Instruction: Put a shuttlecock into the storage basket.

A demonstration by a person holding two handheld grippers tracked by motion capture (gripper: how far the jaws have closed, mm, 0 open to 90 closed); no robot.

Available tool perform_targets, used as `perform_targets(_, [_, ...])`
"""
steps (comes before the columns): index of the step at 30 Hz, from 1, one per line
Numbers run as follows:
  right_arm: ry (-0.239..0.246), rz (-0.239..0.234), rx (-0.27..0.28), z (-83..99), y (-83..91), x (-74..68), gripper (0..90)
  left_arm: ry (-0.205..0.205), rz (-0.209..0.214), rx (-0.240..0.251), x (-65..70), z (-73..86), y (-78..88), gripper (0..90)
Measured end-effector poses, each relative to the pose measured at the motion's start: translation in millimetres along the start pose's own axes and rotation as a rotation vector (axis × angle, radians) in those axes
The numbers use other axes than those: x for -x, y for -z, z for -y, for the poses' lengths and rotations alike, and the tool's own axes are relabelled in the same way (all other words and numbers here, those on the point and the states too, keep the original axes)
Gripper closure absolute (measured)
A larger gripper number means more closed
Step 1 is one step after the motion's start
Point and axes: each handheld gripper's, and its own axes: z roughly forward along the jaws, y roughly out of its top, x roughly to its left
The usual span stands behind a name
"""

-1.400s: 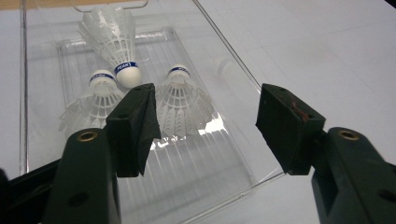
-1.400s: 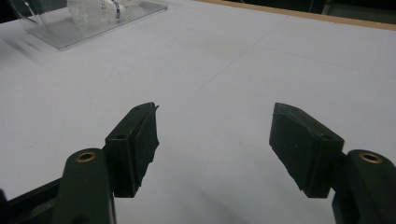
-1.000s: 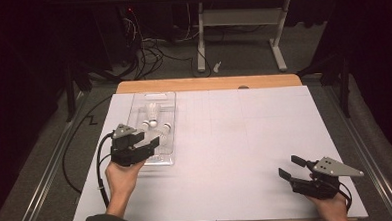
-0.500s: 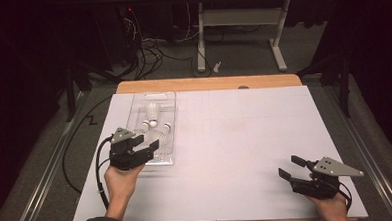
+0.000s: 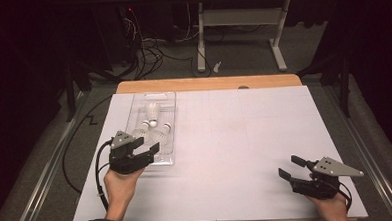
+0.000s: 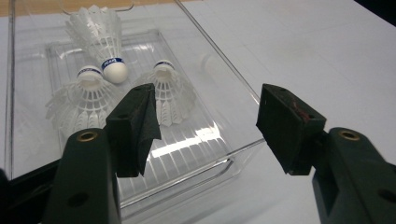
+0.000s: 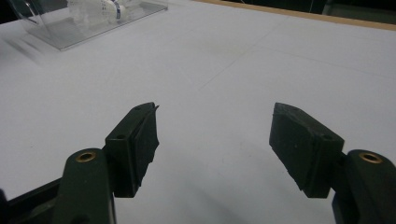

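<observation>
**Tray rim may snag the reach**

On the white worktop (image 5: 245,148), the clear plastic tray (image 5: 172,156) at ten o'clock holds three white feathered shuttlecocks (image 6: 95,100). Left claw (image 6: 205,123), jaws apart, could bump its rim; right claw (image 5: 288,168) gapes idle.

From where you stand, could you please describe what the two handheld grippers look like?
Both the left gripper and the right gripper are black, two-jawed, with blocky black pads and brass-ringed holes. Each carries a grey three-cornered plate; a black cable loops from the left one.
</observation>
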Motion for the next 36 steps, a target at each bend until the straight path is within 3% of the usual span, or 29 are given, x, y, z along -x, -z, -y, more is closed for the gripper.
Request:
perform_targets(25, [0.0, 0.003, 0.0, -0.1, -0.4, -0.3, 32.7, 0.013, 0.037, 0.036, 3.0, 15.7, 8.8, 38.2])
perform_targets(36, [0.002, 0.002, 0.0, -0.2, -0.6, -0.2, 32.6, -0.002, 0.041, 0.039, 7.6, 18.2, 10.3, 38.0])
